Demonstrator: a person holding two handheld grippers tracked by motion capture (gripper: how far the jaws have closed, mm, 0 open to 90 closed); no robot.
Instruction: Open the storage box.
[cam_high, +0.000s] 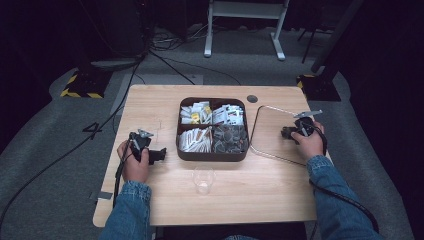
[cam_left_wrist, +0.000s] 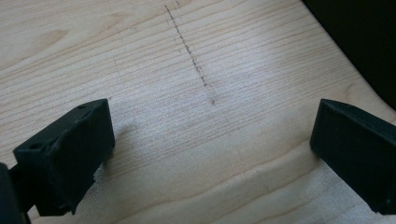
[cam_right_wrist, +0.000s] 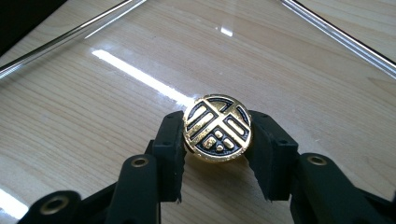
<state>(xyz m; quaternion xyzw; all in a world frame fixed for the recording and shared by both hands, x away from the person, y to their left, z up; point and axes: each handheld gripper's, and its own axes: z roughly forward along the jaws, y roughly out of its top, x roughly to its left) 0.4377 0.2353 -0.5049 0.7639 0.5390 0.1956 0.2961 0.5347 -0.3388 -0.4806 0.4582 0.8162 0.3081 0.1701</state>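
Dim lab or recording studio, pale wooden table (cam_high: 235, 195) alone on grey carpet (cam_high: 45, 165), black cables (cam_high: 165, 60) trailing over the floor, hazard-striped stand bases (cam_high: 80, 90), white desk frame (cam_high: 245, 25) behind, dark surroundings

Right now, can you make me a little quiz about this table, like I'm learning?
1. What does the right hand-held gripper hold?
2. True or false: the left hand-held gripper is shut.
3. The clear cup stands: A) inside the tray, B) in front of the compartment box, C) on the floor.

Key: 1. A round gold-and-black token, pinched over the clear tray. 2. False; its jaws stand apart over bare table. 3. B.
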